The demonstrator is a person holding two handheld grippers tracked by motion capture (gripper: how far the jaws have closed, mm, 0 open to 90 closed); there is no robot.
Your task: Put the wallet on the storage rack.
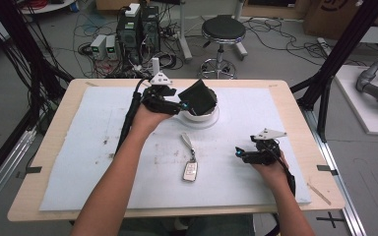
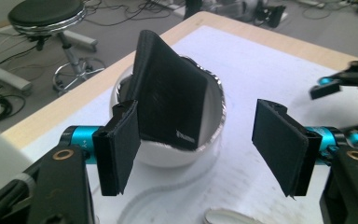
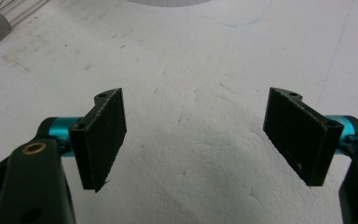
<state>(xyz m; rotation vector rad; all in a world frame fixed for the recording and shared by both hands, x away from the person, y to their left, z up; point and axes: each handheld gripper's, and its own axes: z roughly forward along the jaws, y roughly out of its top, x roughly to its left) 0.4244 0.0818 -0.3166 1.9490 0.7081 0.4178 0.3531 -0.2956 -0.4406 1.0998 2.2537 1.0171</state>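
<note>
The black wallet [image 2: 168,100] stands tilted in the white bowl [image 2: 168,154] at upper centre, leaning on its rim. The left gripper [image 2: 198,144] is wide apart, so nothing grips the wallet. The right gripper [image 3: 196,135] hovers wide over the bare surface [image 3: 191,60], lower right, idle.

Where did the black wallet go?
The black wallet stands on edge in the white bowl at the far middle of the table in the high view, right beside the open left gripper, beyond the key fob.
</note>
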